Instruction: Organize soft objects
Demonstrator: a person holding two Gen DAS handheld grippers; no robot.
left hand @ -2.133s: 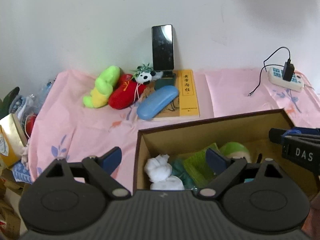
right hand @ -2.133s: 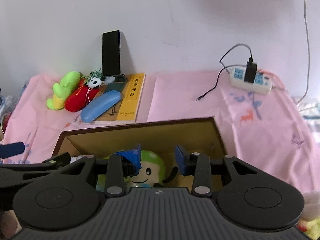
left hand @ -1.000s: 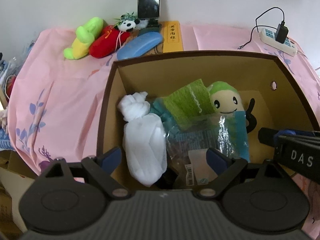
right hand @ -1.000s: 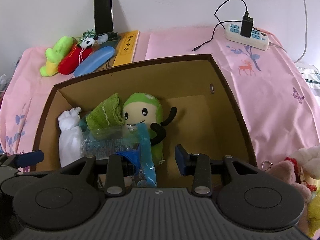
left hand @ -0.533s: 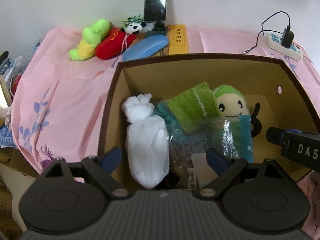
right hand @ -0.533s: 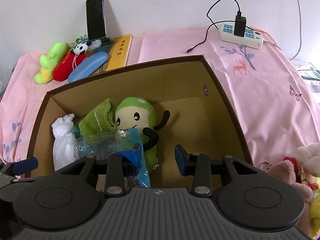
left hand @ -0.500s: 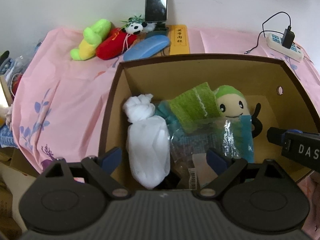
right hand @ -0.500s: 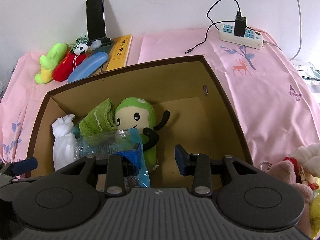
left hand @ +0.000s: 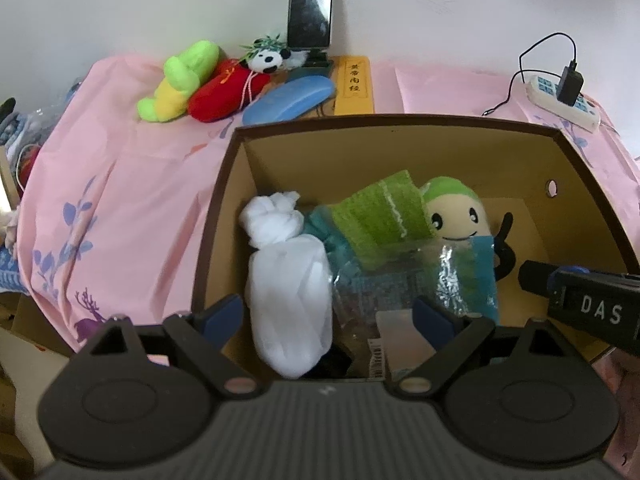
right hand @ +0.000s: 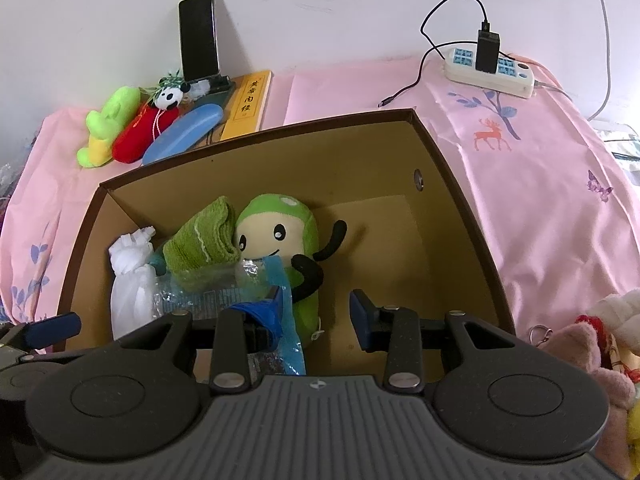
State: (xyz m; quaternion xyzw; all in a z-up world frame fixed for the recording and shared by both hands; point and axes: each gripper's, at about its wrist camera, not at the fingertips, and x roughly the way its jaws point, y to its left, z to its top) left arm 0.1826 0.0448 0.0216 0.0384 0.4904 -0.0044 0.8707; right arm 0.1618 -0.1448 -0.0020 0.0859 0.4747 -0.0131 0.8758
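Left tongs point(left hand: 328, 316): released, jaws spread wide, nothing between the pads; poised over the near left part of the cardboard box point(left hand: 224, 184). Directly between and beyond the fingers lies the white knotted cloth bundle point(left hand: 288, 280), with the clear plastic packet point(left hand: 384, 288) at about 1 o'clock from it.

Right tongs point(right hand: 316, 312): jaws parted, gripping nothing; a scrap of blue film point(right hand: 288, 320) lies against the left finger, contact uncertain. Bare box floor shows between the fingers.

From the right tongs, the green plush doll point(right hand: 280, 240) lies at 11 o'clock inside the box, the folded green towel point(right hand: 204, 240) touching its left side at 10 o'clock.

Beyond the box at 11 o'clock, on the pink-clothed worktop point(right hand: 540, 200): lime plush point(right hand: 108, 128), red plush point(right hand: 140, 132), panda point(right hand: 170, 98), blue case point(right hand: 184, 134), yellow book point(right hand: 248, 100), upright phone point(right hand: 198, 36). Power strip point(right hand: 490, 68) at 1 o'clock.
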